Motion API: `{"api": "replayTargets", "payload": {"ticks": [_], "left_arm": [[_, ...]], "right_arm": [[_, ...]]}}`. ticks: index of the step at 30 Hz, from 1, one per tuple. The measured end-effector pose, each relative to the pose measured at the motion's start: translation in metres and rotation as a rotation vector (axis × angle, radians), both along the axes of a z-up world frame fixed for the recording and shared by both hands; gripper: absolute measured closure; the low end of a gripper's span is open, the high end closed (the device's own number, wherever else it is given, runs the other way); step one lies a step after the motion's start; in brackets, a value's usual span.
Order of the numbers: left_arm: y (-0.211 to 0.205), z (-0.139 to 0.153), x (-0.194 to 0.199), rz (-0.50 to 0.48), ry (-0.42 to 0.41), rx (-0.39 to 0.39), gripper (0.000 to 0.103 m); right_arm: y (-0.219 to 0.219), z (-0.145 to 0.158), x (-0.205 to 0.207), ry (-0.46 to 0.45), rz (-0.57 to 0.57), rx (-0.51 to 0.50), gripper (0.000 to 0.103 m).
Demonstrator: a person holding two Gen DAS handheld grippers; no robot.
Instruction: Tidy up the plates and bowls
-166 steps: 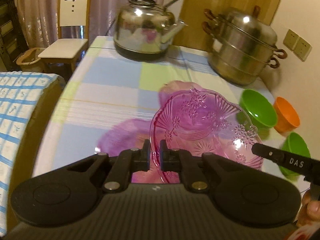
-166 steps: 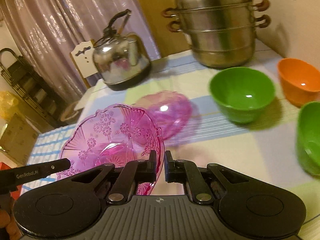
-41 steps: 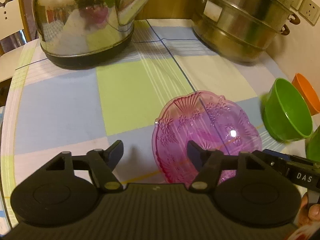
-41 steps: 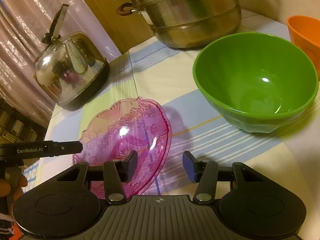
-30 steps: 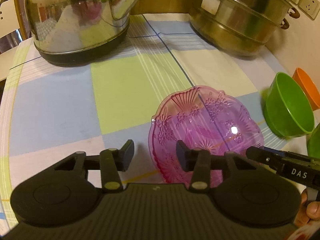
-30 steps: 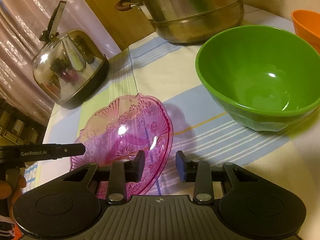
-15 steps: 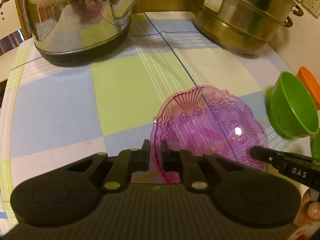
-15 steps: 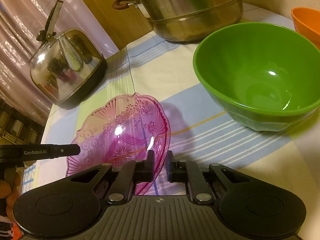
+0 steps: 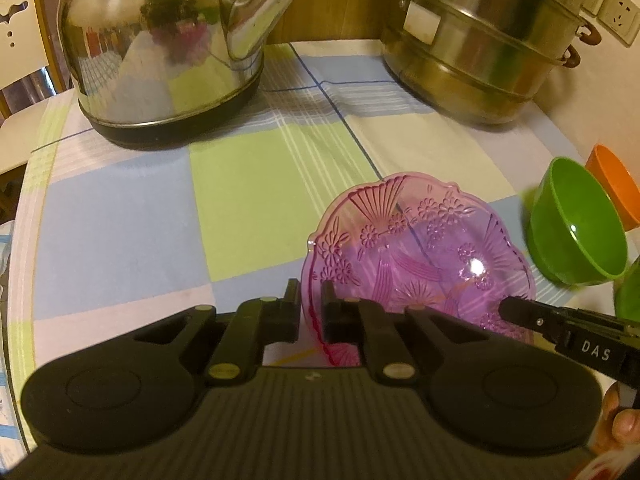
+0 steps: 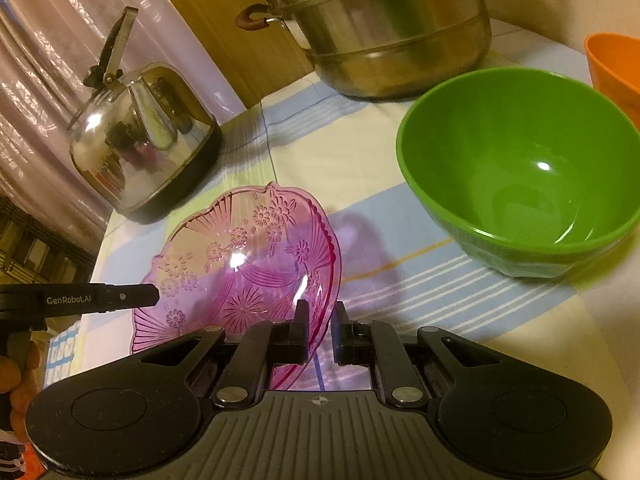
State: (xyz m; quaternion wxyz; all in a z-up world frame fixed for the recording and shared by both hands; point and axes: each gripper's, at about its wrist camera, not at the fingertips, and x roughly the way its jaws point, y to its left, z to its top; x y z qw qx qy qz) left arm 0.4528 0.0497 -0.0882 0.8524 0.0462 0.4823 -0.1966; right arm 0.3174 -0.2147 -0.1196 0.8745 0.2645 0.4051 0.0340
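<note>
Both the left gripper and right gripper pinch the pink plate's opposite rims (seemingly lifted).

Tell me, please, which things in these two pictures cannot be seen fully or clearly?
- Pink plate: near rim hidden behind the left tongs in the left wrist view.
- Orange bowl: cut off by the right wrist view's edge.
- Second green bowl: only a sliver at the left wrist view's edge.
- Kettle: top cropped, left wrist view.
</note>
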Motion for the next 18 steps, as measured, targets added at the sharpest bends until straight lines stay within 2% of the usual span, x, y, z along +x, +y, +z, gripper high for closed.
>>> {"api": "replayTargets", "payload": {"ticks": [7,18], "left_arm": [[0.005,0.016,-0.012,0.013,-0.012,-0.004,0.095],[0.021,0.060,-0.051,0.056,-0.043,-0.017,0.095]], "right_arm": [[0.002,0.020,-0.008,-0.020,0.008,-0.008,0.093],[0.014,0.063,-0.038,-0.066,0.039,-0.026,0.093]]}}
